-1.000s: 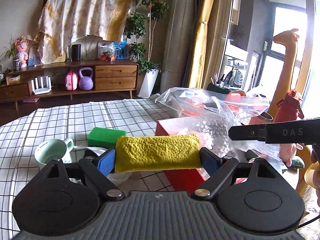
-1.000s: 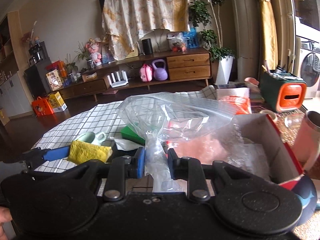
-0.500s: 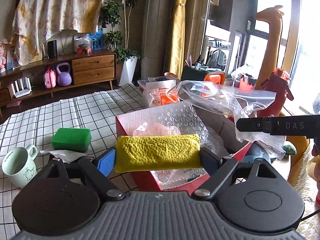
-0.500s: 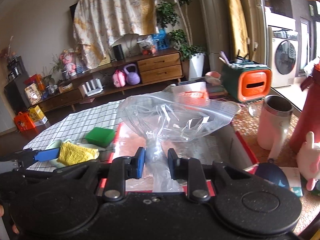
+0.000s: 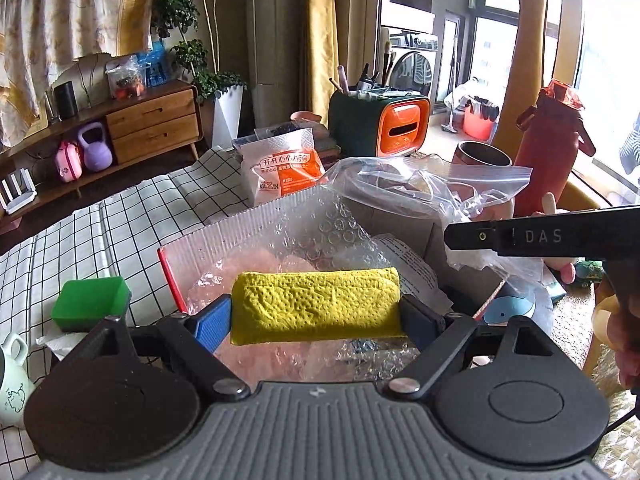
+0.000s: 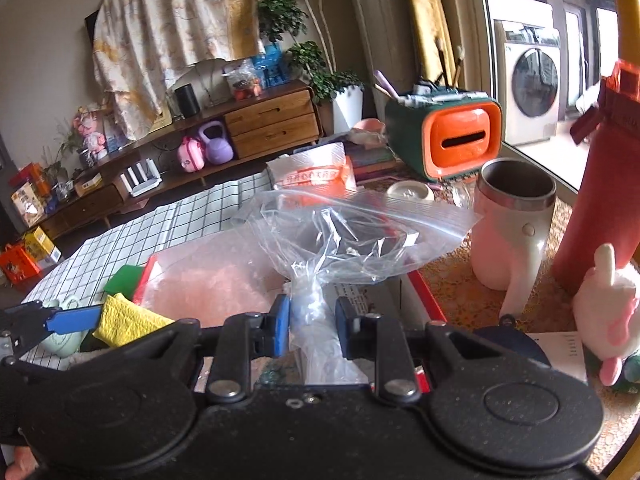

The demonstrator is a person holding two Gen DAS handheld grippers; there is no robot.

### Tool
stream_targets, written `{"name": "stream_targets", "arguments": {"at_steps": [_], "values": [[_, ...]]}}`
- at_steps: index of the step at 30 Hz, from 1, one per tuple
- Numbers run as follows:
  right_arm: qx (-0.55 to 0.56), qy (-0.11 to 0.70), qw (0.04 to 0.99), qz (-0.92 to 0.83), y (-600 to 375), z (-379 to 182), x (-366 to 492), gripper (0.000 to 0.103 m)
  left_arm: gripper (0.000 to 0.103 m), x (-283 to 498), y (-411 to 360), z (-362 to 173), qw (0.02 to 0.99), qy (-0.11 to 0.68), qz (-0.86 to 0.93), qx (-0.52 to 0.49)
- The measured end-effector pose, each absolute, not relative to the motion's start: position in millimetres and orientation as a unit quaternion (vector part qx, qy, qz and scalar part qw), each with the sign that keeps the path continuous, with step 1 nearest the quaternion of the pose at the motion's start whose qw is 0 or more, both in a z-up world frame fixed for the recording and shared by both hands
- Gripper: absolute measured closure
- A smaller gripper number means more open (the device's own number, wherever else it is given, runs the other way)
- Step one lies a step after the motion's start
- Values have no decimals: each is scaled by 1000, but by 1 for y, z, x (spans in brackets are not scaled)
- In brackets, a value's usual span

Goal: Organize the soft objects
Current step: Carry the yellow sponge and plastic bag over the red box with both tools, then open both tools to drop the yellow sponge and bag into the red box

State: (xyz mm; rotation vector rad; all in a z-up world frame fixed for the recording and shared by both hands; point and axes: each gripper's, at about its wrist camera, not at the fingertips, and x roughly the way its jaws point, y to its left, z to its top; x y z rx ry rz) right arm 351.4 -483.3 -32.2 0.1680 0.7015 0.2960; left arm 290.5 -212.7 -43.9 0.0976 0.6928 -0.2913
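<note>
My left gripper is shut on a yellow sponge cloth and holds it over the open red cardboard box, which is lined with bubble wrap. The cloth also shows at the left of the right wrist view. My right gripper is shut on the gathered neck of a clear zip bag, held above the same box. The bag also shows in the left wrist view. A green sponge lies on the checked tablecloth left of the box.
A pale green mug and crumpled paper lie at the left. An orange-white packet, a green-orange holder, a steel tumbler, a red bottle and a plush toy stand beyond and right of the box.
Both grippers have moved right and forward over the red box. The yellow cloth went from above the tablecloth to above the bubble wrap. The bag stayed gripped.
</note>
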Motion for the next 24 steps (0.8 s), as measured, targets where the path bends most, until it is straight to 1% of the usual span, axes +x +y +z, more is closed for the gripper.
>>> {"name": "stream_targets", "arguments": {"at_steps": [5, 13, 19, 24], "values": [[95, 362, 914, 156, -481, -50, 373, 80, 14, 314, -217, -56, 921, 363, -134, 40], [73, 390, 905, 152, -468, -74, 387, 80, 14, 331, -220, -81, 907, 400, -126, 47], [65, 402, 901, 151, -461, -88, 388, 79, 14, 338, -223, -92, 898, 420, -125, 48], [51, 400, 903, 147, -456, -90, 389, 78, 14, 340, -225, -100, 891, 433, -128, 56]]}}
